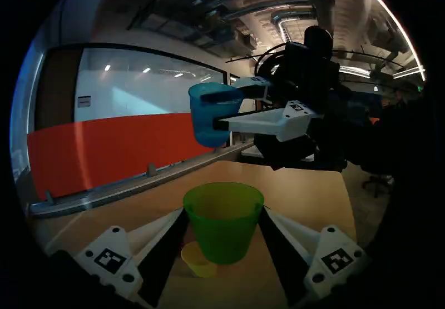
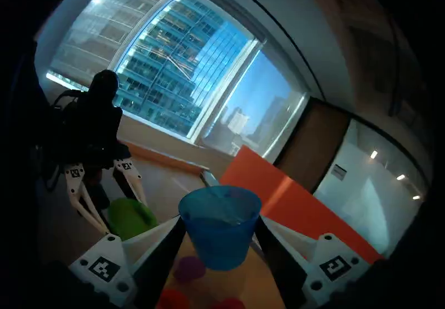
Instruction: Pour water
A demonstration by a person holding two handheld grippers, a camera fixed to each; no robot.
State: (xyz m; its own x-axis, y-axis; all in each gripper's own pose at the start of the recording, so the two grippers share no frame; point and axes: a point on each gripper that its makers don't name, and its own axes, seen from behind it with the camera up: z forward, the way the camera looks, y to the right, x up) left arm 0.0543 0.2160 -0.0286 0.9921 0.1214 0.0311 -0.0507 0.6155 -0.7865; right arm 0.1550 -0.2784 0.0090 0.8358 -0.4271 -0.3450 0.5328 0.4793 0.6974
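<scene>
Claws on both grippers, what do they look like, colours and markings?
Both the left claw and right claw have white, wedge-shaped fingers with black inner faces. Each finger carries a square black-and-white marker near its base.

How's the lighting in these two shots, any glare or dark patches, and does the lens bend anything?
Left gripper view: dim room, the right hand-held gripper holding the translucent blue plastic cup has a near-black body, ceiling light strips bow along the edge. Right gripper view: bright glass window leaves the left hand-held gripper largely silhouetted, window frames curve.
</scene>
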